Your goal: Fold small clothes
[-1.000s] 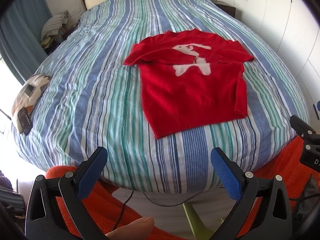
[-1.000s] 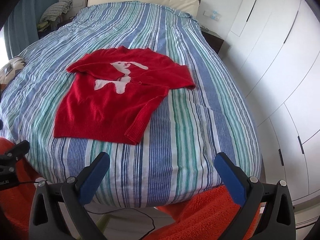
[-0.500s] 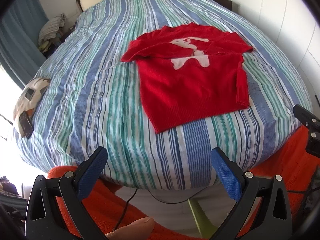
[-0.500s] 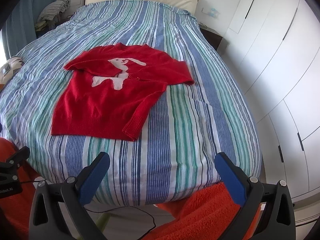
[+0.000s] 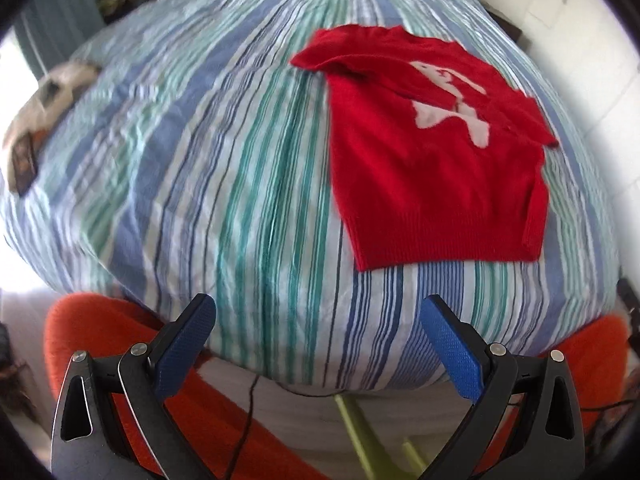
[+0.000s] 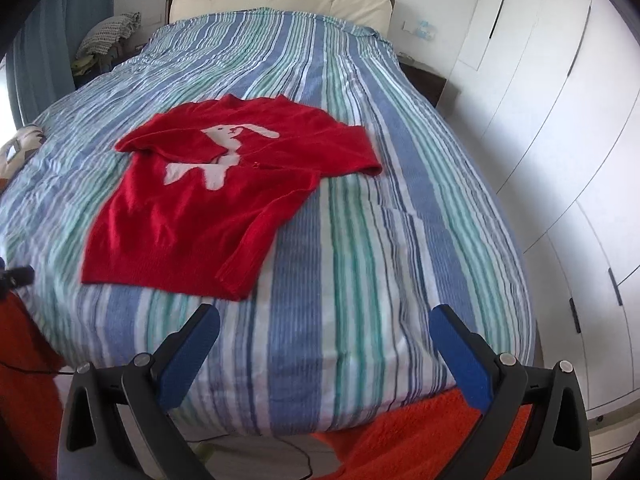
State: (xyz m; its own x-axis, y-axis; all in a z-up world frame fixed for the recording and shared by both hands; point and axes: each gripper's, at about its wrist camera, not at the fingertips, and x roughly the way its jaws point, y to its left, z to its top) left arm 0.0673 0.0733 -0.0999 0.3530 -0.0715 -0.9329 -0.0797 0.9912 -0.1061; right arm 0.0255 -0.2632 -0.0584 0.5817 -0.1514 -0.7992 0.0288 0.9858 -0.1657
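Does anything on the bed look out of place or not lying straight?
The red sweater lies at a slant to the stripes of the bedcover. Both sleeves are already folded over its front. Nothing looks spilled or damaged. Both grippers are open and hold nothing.

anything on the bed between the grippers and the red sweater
Nothing visible does. The red sweater lies flat on the striped bed, with only bare cover between its hem and the open left gripper and the open right gripper. A sleeve is folded over its right side.
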